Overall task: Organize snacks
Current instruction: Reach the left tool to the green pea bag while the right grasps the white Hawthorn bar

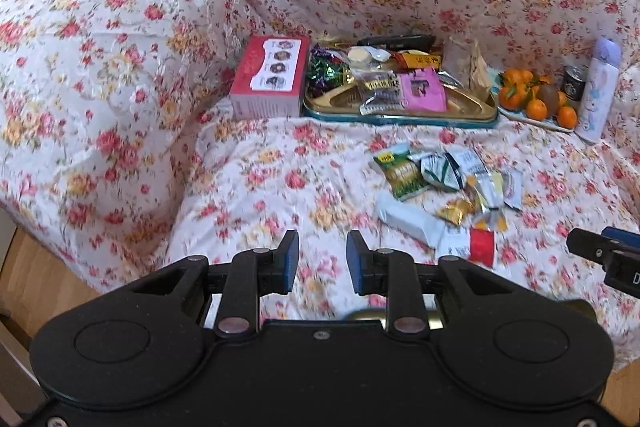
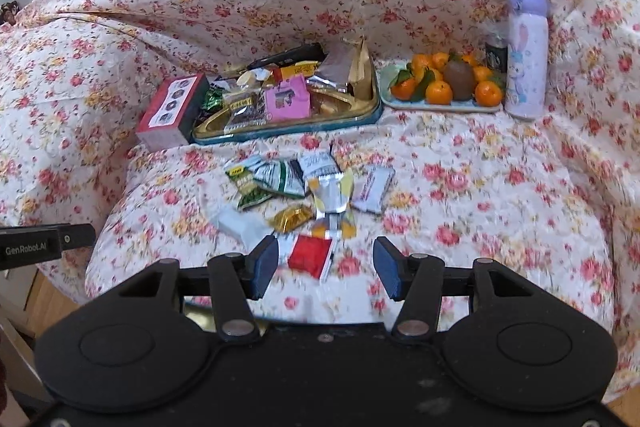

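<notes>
Some snacks already sit in the gold tray [image 2: 362,115] near the sofa's back. A pile of loose snacks [image 2: 308,195] waits near the front edge. The left claw [image 1: 322,261] and right claw [image 2: 325,267] are apart, holding nothing.

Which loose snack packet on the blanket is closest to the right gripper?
The red packet. It lies just ahead of the right gripper, at the near edge of the pile; the other wrappers lie farther back.

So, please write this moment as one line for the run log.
left gripper: open, empty | right gripper: open, empty | loose snack packets: on cover | gold tray: partly filled
</notes>
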### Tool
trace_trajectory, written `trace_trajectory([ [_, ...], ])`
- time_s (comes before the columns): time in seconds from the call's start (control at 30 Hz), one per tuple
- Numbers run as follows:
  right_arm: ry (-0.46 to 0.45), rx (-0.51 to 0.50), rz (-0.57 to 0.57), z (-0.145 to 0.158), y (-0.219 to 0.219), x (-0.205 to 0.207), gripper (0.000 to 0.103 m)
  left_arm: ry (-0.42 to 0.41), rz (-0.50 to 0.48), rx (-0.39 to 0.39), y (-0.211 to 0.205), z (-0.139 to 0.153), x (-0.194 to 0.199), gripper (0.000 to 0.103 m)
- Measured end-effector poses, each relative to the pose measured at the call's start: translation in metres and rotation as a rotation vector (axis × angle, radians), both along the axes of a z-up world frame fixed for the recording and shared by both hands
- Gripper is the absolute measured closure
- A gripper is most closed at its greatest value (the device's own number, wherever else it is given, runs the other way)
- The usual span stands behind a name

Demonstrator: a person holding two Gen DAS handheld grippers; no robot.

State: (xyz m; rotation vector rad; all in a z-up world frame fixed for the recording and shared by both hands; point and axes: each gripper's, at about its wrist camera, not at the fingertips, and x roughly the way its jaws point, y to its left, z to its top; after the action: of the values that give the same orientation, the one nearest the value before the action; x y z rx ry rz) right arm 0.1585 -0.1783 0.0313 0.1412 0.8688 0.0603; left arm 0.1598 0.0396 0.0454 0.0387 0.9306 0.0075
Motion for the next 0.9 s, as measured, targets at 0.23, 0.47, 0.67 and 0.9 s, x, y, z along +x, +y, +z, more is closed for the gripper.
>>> trace_trajectory([
  [0.23,-0.011,-0.017,0.046,0.003,0.009,0.025,0.046,-0.015,-0.063,0.000,-0.009,-0.007,0.023,0.067],
  [0.47,0.010,-0.024,0.068,-0.016,0.011,0.045,0.044,-0.020,-0.090,0.009,-0.018,-0.018,0.054,0.066],
  [0.67,0.020,-0.040,0.033,-0.022,0.002,0.059,0.044,0.033,-0.069,-0.027,-0.017,-0.020,0.080,0.066],
  [0.9,0.000,0.001,-0.010,-0.013,-0.015,0.078,0.044,0.061,-0.079,-0.019,-0.024,-0.028,0.107,0.066],
])
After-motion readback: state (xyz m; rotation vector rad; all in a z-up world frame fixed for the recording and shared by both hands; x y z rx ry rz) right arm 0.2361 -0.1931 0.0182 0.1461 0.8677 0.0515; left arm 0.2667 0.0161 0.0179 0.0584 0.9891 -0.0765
